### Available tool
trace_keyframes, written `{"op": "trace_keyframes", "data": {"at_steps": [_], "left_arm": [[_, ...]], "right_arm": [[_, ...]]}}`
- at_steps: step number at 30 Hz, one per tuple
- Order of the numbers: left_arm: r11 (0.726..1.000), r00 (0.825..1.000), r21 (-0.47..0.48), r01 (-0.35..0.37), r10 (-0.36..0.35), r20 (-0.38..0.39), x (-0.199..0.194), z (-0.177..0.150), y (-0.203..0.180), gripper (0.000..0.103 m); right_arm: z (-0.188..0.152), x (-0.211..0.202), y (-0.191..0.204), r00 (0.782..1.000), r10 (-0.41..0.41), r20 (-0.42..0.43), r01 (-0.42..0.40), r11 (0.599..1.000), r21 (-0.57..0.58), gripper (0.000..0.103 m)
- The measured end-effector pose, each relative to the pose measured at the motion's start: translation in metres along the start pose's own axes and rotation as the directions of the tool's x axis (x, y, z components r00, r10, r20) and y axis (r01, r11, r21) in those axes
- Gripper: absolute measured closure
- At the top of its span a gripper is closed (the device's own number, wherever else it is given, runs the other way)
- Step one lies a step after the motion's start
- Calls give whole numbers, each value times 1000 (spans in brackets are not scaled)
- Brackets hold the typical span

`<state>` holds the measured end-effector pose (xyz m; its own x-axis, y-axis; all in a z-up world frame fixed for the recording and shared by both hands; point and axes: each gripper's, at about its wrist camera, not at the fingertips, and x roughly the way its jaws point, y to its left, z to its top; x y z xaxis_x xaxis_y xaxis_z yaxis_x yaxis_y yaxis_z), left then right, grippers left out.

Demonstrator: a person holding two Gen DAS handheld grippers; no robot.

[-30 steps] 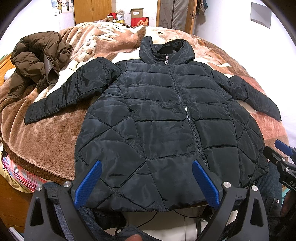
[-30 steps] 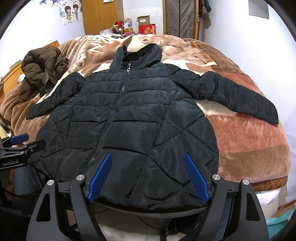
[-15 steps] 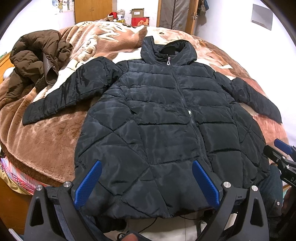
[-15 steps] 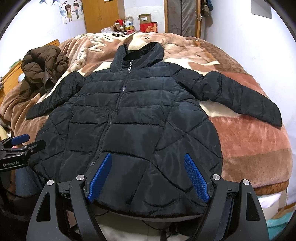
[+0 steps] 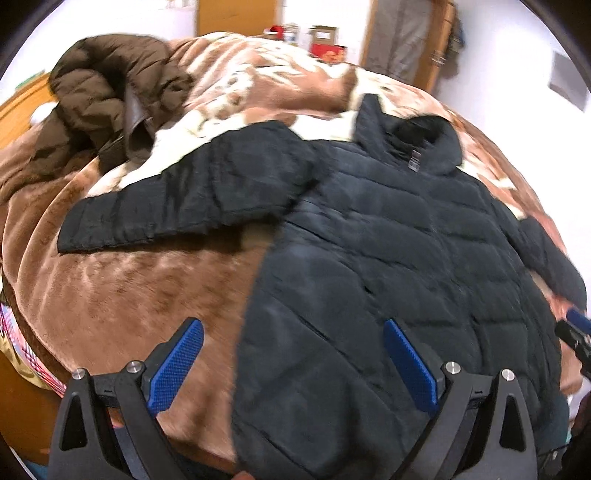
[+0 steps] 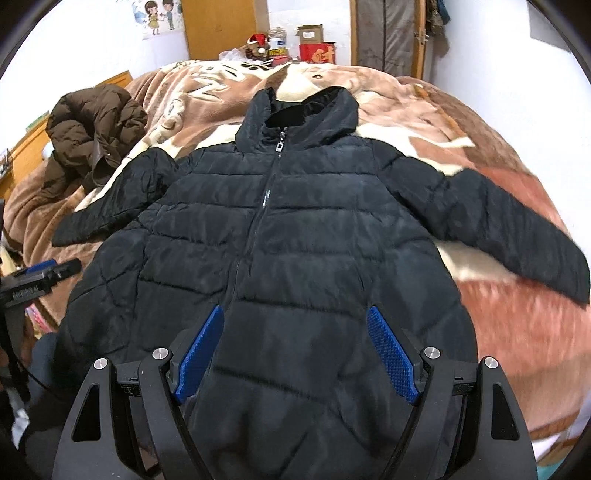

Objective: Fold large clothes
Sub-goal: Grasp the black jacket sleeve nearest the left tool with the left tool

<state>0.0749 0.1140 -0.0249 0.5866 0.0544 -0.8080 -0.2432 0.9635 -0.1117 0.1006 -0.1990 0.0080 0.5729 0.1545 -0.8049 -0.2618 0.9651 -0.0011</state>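
Note:
A black quilted hooded jacket (image 5: 399, 258) lies flat, front up and zipped, on the bed, both sleeves spread out; it also shows in the right wrist view (image 6: 295, 240). My left gripper (image 5: 293, 363) is open and empty, above the jacket's lower left edge, with its left sleeve (image 5: 184, 199) ahead. My right gripper (image 6: 295, 354) is open and empty over the lower middle of the jacket; the right sleeve (image 6: 509, 229) stretches to the right. The left gripper shows at the left edge of the right wrist view (image 6: 40, 273).
A brown plush blanket (image 5: 129, 295) covers the bed. A crumpled brown jacket (image 5: 107, 92) lies at the far left. Boxes and toys (image 6: 314, 48) stand beyond the bed's head, a wooden wardrobe (image 6: 221, 29) behind. The white wall is to the right.
Both grippers have moved forward over the jacket. The left one has swung left toward the left sleeve; its view is motion-blurred. Both remain open.

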Motion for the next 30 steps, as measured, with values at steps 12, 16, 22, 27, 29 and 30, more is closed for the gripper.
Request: {"op": "trace_keyframes", "data": {"at_steps": [12,16,22,27,29,30], "left_arm": [[956,993,-271,-115,105,-49,75,44,124,8],[917,984,-358,-177,168,-55,94,49,165,10],[862,979,-464,-203,194,-67,122,52,215,14],[840,979,-508,-190,200,-34,134,55,234,14],[839,976,-505,-204,217,-35,139,58,237,28],[839,975,-502,-209,220,-38,142,61,238,34]], "right_arm": [[41,64,20,999,13,-48,-16,998,-56,23],[43,82,17,998,11,-68,-14,999,-41,23],[40,102,3,994,-22,-108,20,1000,-16,23],[36,112,-8,991,-51,-125,52,999,3,23],[35,115,-12,989,-62,-133,64,998,12,23],[34,115,-13,989,-64,-136,67,998,15,23]]}}
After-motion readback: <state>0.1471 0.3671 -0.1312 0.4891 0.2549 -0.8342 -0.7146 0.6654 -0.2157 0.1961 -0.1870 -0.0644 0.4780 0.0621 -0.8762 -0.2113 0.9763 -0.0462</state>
